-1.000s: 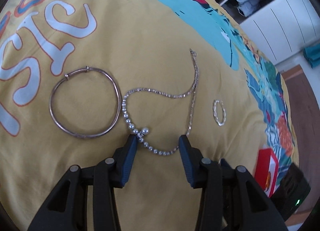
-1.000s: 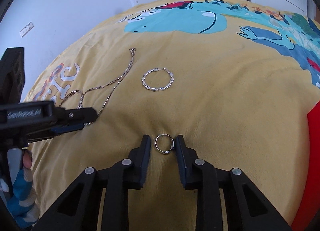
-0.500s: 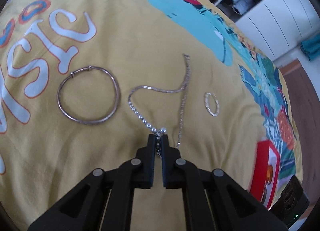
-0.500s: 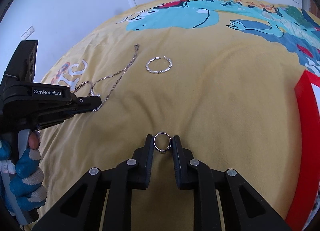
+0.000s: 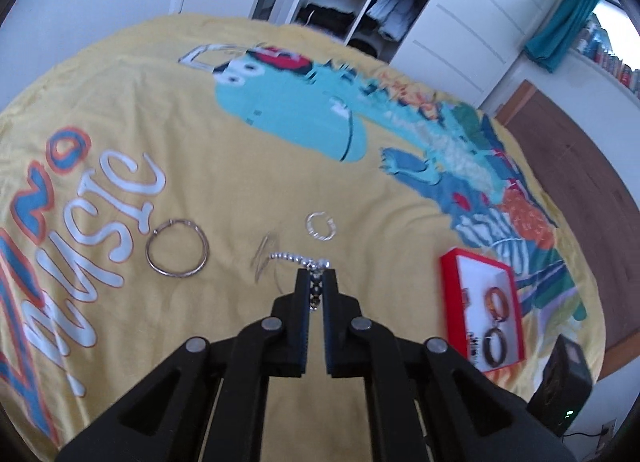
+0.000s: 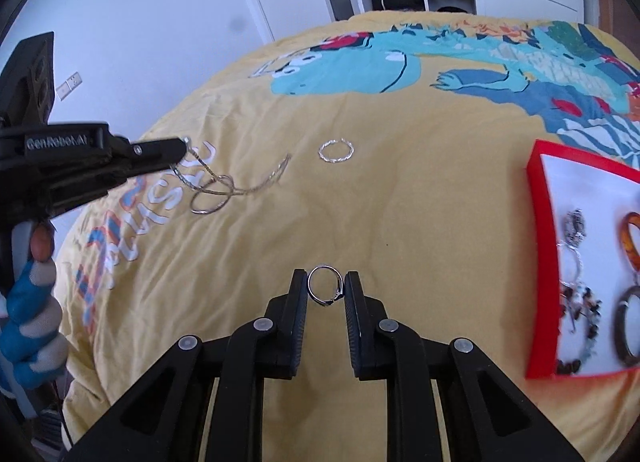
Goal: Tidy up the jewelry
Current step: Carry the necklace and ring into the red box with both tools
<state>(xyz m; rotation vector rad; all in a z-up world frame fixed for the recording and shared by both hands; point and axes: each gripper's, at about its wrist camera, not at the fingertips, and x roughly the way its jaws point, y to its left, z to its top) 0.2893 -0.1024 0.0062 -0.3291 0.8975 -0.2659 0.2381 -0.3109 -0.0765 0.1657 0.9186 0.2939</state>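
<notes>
**A:** The beaded necklace (image 5: 298, 259) hangs lifted from the yellow bedspread (image 5: 248, 166), pinched near its pearl cluster, its thin chain trailing down to the cloth beside the copper bangle (image 5: 177, 249). Where does it go?

**B:** By the look of things, into the red tray (image 6: 540, 262) at the right edge of the bed, which already holds earrings and dark hoops. To do it well, the carry probably wants height, so the trailing chain clears the cloth and does not snag the bangle or the twisted silver hoop (image 5: 320, 226) lying just beyond.

**A:** And the small silver ring (image 6: 326, 290)?

**B:** It is held off the bedspread, upright, facing the camera, near the tray. Its grip is edge-on and slight, so a slow, level move across and a low release over a bare part of the white lining would be safest.

**A:** The fingers?

**B:** The left gripper (image 5: 317, 282) is clenched almost fully, its pads (image 5: 303, 290) nipping the bead strand. The right gripper (image 6: 326, 288) stands a ring's width apart, both pads (image 6: 298, 302) pressing the ring's outer rim. The person's gloved hand (image 6: 30, 302) grips the left tool's handle.
</notes>
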